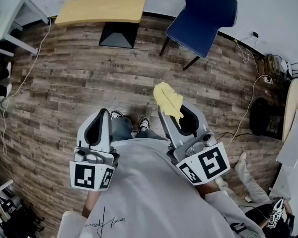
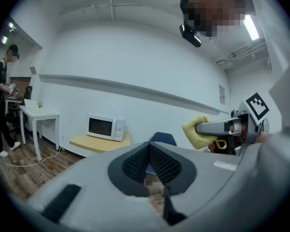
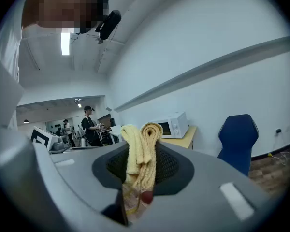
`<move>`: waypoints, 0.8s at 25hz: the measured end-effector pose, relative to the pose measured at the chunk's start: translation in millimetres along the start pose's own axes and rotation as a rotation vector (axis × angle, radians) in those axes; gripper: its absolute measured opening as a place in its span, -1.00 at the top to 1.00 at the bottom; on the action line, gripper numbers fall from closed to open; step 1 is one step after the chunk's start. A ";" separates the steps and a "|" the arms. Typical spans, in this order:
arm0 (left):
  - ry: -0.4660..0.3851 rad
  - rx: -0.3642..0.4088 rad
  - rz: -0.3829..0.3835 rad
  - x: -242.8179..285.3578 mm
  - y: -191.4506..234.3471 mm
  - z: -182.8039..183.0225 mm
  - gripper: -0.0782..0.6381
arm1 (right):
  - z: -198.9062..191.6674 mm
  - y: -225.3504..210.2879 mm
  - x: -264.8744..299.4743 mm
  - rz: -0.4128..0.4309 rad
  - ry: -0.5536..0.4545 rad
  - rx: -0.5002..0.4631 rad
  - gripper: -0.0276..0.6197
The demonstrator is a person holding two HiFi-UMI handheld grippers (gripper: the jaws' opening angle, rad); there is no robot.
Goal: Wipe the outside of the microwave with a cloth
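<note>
— What's in the right gripper (image 3: 142,166)?
— A yellow cloth (image 3: 141,146). The jaws are clamped on it. It is folded into two thick rolls side by side that stand up past the jaw tips, and its lower part is pinched between the ribbed pads.
— And the left gripper (image 2: 149,163)?
— It holds nothing. Its pads meet at the tips, and the small gap behind them shows only floor and a bit of chair.
— Where are the two held?
— Low and close against the person's grey T-shirt (image 1: 154,182). They are side by side but apart, and they point forward over the wood-plank floor (image 1: 79,78). The person's shoes (image 1: 139,123) show between them.
— Where's the microwave?
— The white microwave (image 2: 105,127) sits on a low light-wood table (image 1: 102,9) against the white wall (image 2: 135,71), well apart from both grippers. Its dark window is left of the control panel.
— Anything near it?
— A blue chair (image 1: 203,14) stands just right of the table, and a white desk (image 1: 10,19) is off to the left. The left gripper view shows another person (image 2: 0,105) standing by that desk. A white cable (image 1: 30,68) trails across the floor on that side.
</note>
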State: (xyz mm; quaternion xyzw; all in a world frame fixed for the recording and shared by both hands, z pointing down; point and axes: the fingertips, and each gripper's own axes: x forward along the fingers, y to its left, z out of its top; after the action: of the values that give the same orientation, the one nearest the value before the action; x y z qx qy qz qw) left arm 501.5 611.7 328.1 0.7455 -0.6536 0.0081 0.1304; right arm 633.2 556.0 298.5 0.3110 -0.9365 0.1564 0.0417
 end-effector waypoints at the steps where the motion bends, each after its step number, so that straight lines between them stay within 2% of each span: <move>1: -0.002 -0.005 0.009 1.8 4.9 1.6 0.78 | 0.1 -2.0 2.6 -0.001 0.002 -0.001 0.57; 5: -0.006 -0.017 0.049 8.1 26.5 6.9 0.78 | -0.2 -11.4 13.0 -0.019 0.012 0.006 0.57; 10: -0.013 -0.026 0.093 23.9 67.8 12.9 0.79 | 4.4 -27.5 41.3 -0.041 0.005 0.088 0.56; 16: -0.044 -0.001 0.127 57.0 141.5 44.2 0.79 | 28.9 -36.7 111.4 -0.062 0.007 0.091 0.55; 20: -0.063 0.029 0.116 81.8 187.0 71.3 0.79 | 46.9 -28.7 168.4 -0.051 0.013 0.080 0.55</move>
State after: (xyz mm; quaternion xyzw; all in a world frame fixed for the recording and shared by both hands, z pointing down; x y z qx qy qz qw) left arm 319.6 496.7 308.5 0.7080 -0.6994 0.0014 0.0982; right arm 515.9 423.5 291.2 0.3353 -0.9209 0.1947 0.0393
